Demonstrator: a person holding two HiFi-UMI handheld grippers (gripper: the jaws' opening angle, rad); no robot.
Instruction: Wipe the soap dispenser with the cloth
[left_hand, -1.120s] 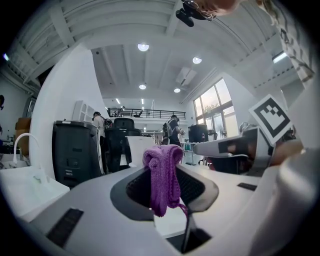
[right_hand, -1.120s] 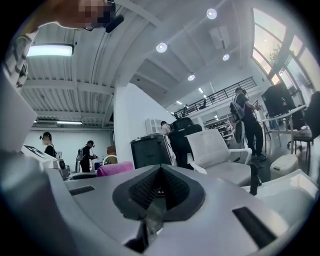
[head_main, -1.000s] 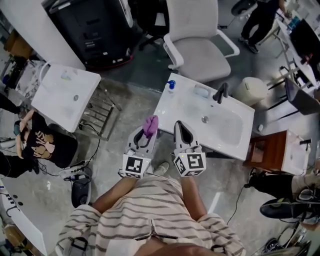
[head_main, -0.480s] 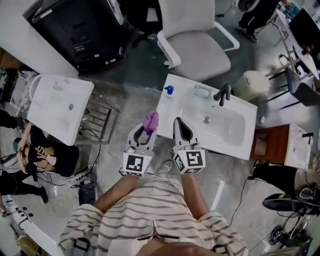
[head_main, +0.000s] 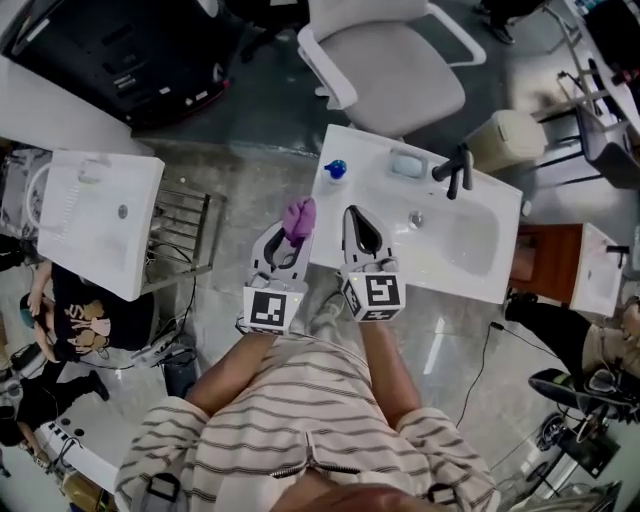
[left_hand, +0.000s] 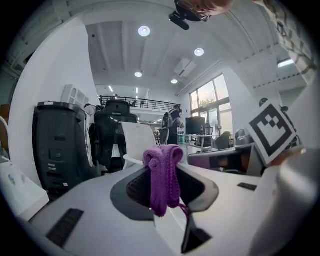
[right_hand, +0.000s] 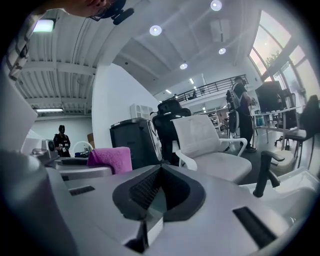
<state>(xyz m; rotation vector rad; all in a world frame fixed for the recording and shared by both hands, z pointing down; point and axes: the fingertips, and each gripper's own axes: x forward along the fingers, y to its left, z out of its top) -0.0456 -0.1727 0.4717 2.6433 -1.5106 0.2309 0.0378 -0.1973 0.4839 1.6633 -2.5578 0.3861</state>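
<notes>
Pinching a folded purple cloth (left_hand: 162, 175) between its pressed-in jaws, the left gripper (head_main: 288, 240) carried the fabric bunched and upright, with a loop standing above the pads and a tail hanging below them. That hold looked meant to leave a padded end free for rubbing. The right gripper (head_main: 358, 222) had its 2 jaws pressed together on nothing; its own view showed only the dark ribbed pads meeting. It was probably kept empty so it could steady the bottle once reached, though that is a judgement.

Both grippers pointed nearly level, side by side and close together, toward the white washbasin (head_main: 470, 255). The right one was over the basin's near left edge, and the left one was just off that edge, above the floor.

The soap dispenser (head_main: 336, 170), a small thing with a blue top, stood on the basin's far left corner, upright as far as the head view showed. It lay ahead of both grippers, beyond the cloth and slightly to its right, apart from either claw and touched by neither. A black faucet (head_main: 455, 172) stood further right along the back rim, and a white office chair (head_main: 400, 70) sat behind the basin. Wiping had not begun; the next move would need the cloth brought forward to the dispenser's side.
</notes>
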